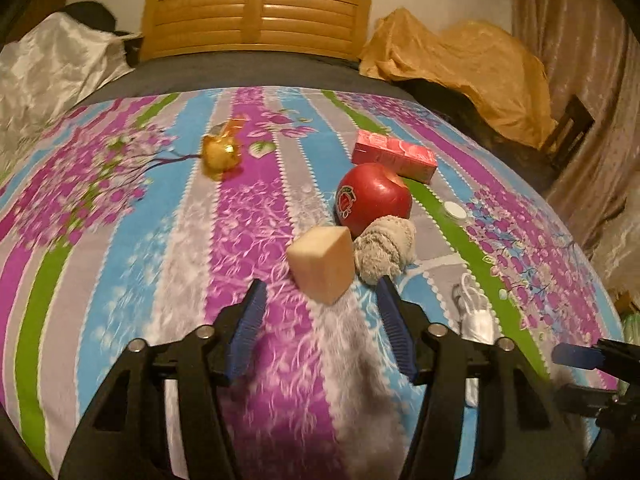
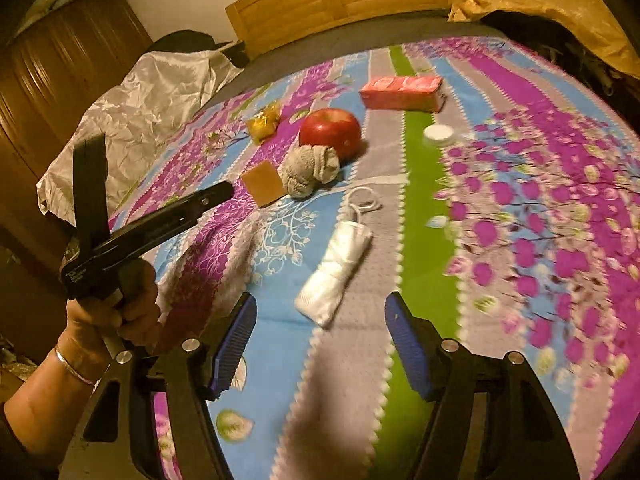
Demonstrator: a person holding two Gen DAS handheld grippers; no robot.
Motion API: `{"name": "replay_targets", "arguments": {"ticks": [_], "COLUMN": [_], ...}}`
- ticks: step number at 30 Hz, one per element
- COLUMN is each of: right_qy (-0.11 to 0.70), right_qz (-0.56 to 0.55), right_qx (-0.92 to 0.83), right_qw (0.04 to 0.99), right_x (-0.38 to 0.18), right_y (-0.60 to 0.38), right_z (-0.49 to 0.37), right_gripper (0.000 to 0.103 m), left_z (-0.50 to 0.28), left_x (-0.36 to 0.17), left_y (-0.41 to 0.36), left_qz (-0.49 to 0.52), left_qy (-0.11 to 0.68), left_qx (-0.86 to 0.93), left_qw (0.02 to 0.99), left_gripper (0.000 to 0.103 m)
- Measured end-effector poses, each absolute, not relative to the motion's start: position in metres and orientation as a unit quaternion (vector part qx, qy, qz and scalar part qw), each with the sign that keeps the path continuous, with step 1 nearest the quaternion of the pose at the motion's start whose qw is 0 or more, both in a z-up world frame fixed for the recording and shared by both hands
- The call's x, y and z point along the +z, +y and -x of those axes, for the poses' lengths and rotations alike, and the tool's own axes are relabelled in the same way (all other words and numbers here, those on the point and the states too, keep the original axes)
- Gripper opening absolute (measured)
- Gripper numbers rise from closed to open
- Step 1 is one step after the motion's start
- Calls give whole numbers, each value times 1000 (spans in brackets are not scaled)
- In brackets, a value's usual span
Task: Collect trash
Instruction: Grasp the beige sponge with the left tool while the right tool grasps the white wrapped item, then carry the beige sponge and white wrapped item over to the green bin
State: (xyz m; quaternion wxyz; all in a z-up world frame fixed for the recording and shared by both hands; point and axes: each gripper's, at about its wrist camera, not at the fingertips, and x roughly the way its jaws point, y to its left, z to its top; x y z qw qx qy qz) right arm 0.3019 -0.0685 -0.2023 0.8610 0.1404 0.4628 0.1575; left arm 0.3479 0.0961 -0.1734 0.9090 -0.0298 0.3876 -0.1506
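Both tools stood wide and held nothing. The block [image 1: 322, 264] lay on the bed [image 1: 120, 240] just above the left tool [image 1: 318, 302], mid-frame; the white bag [image 2: 334, 276] lay just above the right tool [image 2: 320, 312].

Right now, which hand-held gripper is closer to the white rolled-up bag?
Right. The right hand-held gripper hangs open just short of the white rolled bag. The left hand-held gripper is off to the bag's side, open near the tan block.
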Motion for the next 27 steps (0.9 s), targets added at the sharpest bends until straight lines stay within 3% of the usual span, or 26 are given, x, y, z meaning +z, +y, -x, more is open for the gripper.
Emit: {"name": "replay_targets", "arguments": {"ticks": [2,7,8,9,11,15,22,27], "right_qy": [475,493,499,506,508,498,486,472], "right_qz": [-153,-167,-168,-170,-178,-172,-204,-227], "right_qx": [157,151,148,142,136,151,139,106], "right_qw": [852,840,837,833,832,837,838,845], "right_x": [-210,-229,-234,-239,-246,-246,-227,-204], "right_y": [-63,-54,-53,-52,-55,-58,-105,-161], "right_z": [-313,-333,-337,-340,-344,-336,-296,-250], "right_gripper": [60,58,51,47,30,27,27,27], "left_z": [-359,-385,-388,-392,-396,-377,-384,-325], "left_x": [-181,-197,-199,-202,-209,-201,-199,-194], "left_y": [94,87,85,82,78,78,43,-32], "left_qz": [25,21,13,7,2,16,-21,-168], "left_qy": [392,403,405,409,419,396,390,376], "left_qx": [-153,-158,-159,-160,-172,-205,-191,-350], "left_qw": [907,901,900,899,891,895,901,841], "left_gripper": [61,61,61,57,38,32,33,33]}}
